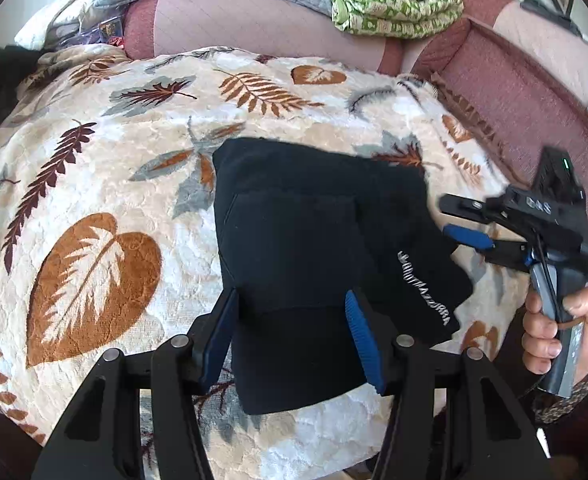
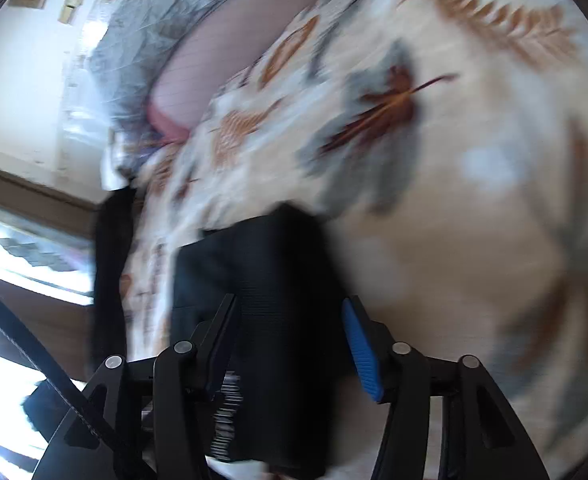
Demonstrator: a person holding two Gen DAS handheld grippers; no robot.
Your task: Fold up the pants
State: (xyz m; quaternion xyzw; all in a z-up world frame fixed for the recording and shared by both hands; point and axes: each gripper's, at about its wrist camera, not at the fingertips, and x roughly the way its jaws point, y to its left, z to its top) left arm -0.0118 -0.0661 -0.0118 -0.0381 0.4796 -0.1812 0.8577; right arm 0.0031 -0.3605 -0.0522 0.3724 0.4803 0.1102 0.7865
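Now you're hovering both tools, left tool (image 1: 292, 336) and right tool (image 2: 290, 344), jaws apart, over folded pants (image 1: 314, 248) mid-frame; snagging could be unfolding them.

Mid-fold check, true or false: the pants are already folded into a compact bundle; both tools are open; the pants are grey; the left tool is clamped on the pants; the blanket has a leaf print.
1. The pants lie folded in a bundle. True.
2. Left tool and right tool are open. True.
3. The pants are grey. False: black, with white lettering.
4. The left tool is clamped on the pants. False: it is open.
5. The blanket has a leaf print. True.
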